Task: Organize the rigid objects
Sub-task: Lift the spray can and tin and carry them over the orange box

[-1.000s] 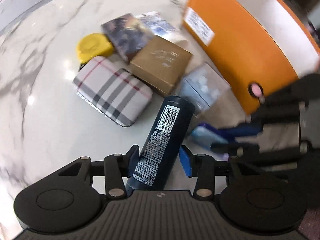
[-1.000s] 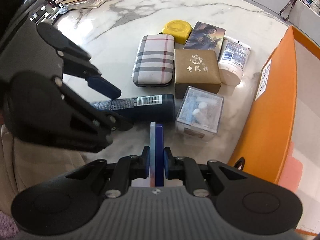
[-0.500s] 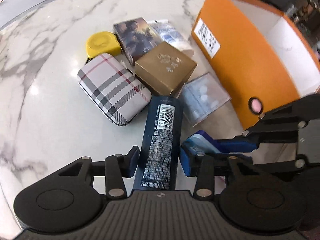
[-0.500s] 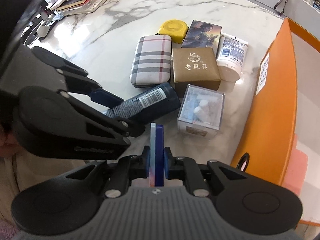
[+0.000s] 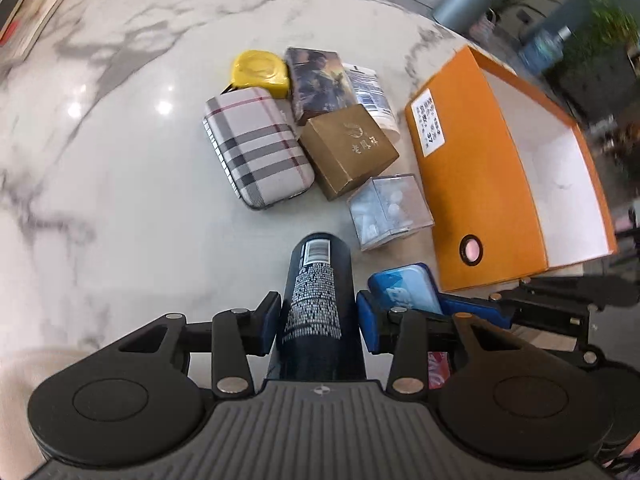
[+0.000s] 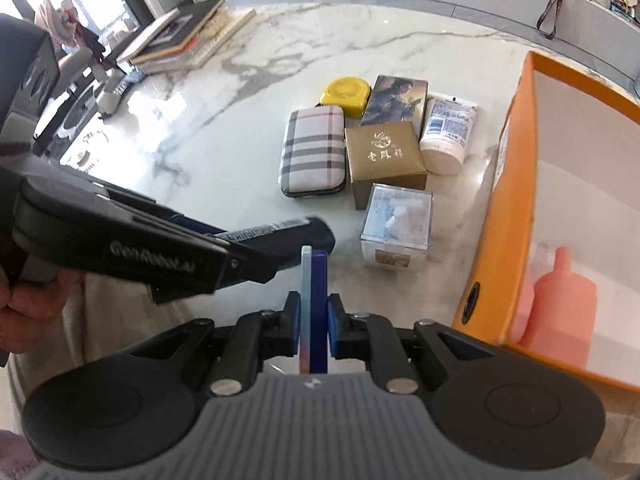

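Midway: carrying dark spray can (image 5: 320,304) in left gripper (image 5: 317,318), blue tin (image 6: 314,312) in right gripper (image 6: 314,326); pink bottle (image 6: 560,312) boxed lower right, six items waiting center.

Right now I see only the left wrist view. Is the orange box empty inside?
Observer: No. The right wrist view shows a pink bottle standing in the near corner of the orange box.
Operator: My left gripper holds the dark can. Is the blue tin gripped too?
Observer: Yes. The right gripper is shut on the blue tin, which stands on edge between the pads.
Operator: And the white tube?
Observer: The white tube lies flat beside the gold box, wide end toward the camera.
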A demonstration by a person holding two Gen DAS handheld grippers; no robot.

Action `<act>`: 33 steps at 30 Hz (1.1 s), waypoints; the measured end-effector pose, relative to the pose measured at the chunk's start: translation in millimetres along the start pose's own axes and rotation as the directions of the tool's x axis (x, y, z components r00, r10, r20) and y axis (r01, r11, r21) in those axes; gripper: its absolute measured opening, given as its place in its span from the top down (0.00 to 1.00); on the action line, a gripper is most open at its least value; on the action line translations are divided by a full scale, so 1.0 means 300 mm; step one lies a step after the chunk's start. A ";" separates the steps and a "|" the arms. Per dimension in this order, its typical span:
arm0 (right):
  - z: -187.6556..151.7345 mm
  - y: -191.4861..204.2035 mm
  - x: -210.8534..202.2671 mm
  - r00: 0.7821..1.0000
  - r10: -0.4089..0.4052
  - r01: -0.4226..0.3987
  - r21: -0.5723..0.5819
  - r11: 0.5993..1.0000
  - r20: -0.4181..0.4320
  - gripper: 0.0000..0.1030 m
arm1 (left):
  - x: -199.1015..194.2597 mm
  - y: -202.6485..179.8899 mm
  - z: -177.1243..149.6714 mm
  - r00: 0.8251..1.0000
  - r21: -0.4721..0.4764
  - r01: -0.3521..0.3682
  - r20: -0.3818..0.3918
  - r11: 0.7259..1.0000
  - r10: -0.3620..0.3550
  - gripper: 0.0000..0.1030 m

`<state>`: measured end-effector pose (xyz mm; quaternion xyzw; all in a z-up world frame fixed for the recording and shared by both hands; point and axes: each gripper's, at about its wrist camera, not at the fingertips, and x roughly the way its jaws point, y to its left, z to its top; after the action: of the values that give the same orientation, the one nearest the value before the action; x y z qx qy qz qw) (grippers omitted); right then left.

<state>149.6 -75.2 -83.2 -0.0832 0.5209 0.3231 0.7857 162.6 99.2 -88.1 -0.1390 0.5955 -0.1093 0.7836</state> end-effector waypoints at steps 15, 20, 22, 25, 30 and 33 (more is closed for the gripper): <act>-0.056 -0.018 -0.192 0.990 0.009 -0.014 0.032 0.999 0.143 0.87 | -0.182 -0.113 -0.014 0.990 -0.032 0.097 0.102 0.995 -0.093 0.55; -0.043 -0.055 -0.304 0.972 0.014 -0.031 0.068 0.997 0.234 0.87 | -0.266 -0.178 0.011 0.979 0.008 0.123 0.160 0.992 -0.123 0.55; -0.035 -0.074 -0.349 0.962 0.012 -0.034 0.078 0.996 0.271 0.87 | -0.291 -0.213 0.031 0.974 0.027 0.135 0.179 0.990 -0.138 0.55; -0.020 -0.104 -0.408 0.949 -0.016 -0.013 0.091 0.996 0.315 0.87 | -0.312 -0.271 0.065 0.967 0.062 0.143 0.203 0.988 -0.153 0.55; -0.004 -0.211 -0.479 0.929 -0.079 0.024 0.156 0.987 0.361 0.87 | -0.287 -0.411 0.135 0.966 0.166 0.098 0.220 0.981 -0.134 0.55; -0.008 -0.318 -0.501 0.924 -0.127 0.037 0.246 0.969 0.361 0.87 | -0.230 -0.500 0.171 0.970 0.232 0.070 0.210 0.970 -0.120 0.55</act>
<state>167.1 -213.8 27.1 0.0513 0.3923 0.2360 0.8876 192.7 -13.8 39.3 -0.0901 0.4807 -0.1969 0.8497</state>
